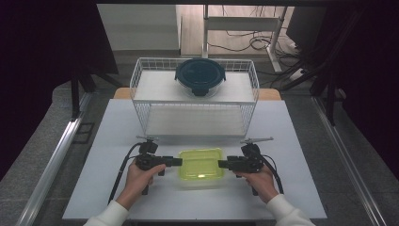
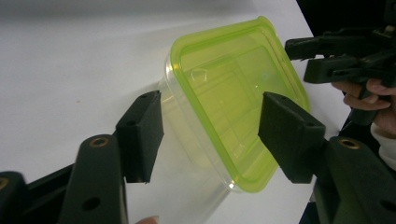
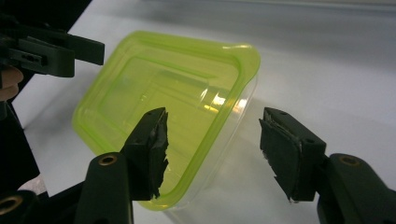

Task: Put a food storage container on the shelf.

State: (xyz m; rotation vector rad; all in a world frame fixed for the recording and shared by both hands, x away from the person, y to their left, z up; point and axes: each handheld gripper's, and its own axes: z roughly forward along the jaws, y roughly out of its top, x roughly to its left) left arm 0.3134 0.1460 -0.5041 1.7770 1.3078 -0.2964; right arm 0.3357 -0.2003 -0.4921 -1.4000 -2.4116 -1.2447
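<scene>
clear container (image 1: 201,168), green lid (closed), upright, table

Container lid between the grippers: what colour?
Translucent yellow-green lid on a clear container; shows best in the right gripper view.

A clear rectangular plastic container with a lime-green translucent lid (image 1: 201,167) sits on a plain pale grey-white table top (image 1: 117,136). The left gripper (image 1: 175,162) and the right gripper (image 1: 225,164) are matt black, with brass-coloured rivets on the jaw arms. The wire basket (image 1: 141,101) is white. The round lidded container (image 1: 200,75) in it is dark teal-blue. The person's sleeves (image 1: 110,214) are white.
</scene>
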